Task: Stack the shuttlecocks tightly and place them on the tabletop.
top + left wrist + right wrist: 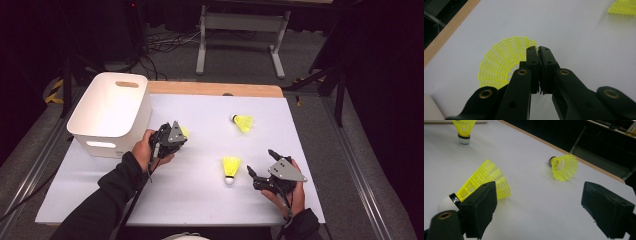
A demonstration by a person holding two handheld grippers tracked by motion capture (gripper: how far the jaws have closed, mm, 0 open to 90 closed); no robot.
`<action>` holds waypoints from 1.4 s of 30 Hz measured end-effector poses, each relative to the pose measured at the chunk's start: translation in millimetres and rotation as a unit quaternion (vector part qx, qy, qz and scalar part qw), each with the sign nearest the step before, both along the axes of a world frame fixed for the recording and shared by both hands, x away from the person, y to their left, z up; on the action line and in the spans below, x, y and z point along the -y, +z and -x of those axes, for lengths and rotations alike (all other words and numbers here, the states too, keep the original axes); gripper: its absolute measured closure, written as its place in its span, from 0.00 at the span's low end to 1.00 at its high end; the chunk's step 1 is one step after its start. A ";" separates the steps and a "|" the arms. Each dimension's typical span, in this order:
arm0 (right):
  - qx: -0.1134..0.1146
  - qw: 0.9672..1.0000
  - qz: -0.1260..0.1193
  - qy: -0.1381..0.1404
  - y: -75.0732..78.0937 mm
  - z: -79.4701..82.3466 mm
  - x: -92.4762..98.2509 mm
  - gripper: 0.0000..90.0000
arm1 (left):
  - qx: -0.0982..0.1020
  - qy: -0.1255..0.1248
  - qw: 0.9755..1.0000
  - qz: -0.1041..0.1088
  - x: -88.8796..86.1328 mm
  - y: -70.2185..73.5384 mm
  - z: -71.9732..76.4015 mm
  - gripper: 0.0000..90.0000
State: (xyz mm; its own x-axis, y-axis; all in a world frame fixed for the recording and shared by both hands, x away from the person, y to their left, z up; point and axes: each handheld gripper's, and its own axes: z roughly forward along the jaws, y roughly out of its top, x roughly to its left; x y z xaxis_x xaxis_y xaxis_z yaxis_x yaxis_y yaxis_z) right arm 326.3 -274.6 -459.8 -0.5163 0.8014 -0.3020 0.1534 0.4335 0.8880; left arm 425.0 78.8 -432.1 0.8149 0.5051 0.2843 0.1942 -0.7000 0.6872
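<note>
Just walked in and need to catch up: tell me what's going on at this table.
A person is working at a white table with a claw in each hand. The left claw is shut on the rim of a yellow mesh plastic shuttlecock, beside a white plastic bin. The right claw is open, next to a second yellow shuttlecock lying on the table. A third yellow shuttlecock lies on its side farther back.
</note>
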 end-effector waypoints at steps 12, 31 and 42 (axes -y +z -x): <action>-0.006 1.000 0.006 0.007 -1.8 -1.3 -2.7 0.16 | -0.015 -0.039 0.999 -0.025 24.7 -6.9 -14.1 0.93; -0.021 0.999 0.014 0.027 -3.5 -2.0 -5.2 0.17 | -0.050 -0.081 0.987 -0.126 28.3 -5.8 -18.1 0.98; -0.029 0.999 0.023 0.035 -5.9 -2.9 -10.1 0.17 | -0.063 -0.085 0.989 -0.100 20.3 -14.0 -20.3 0.97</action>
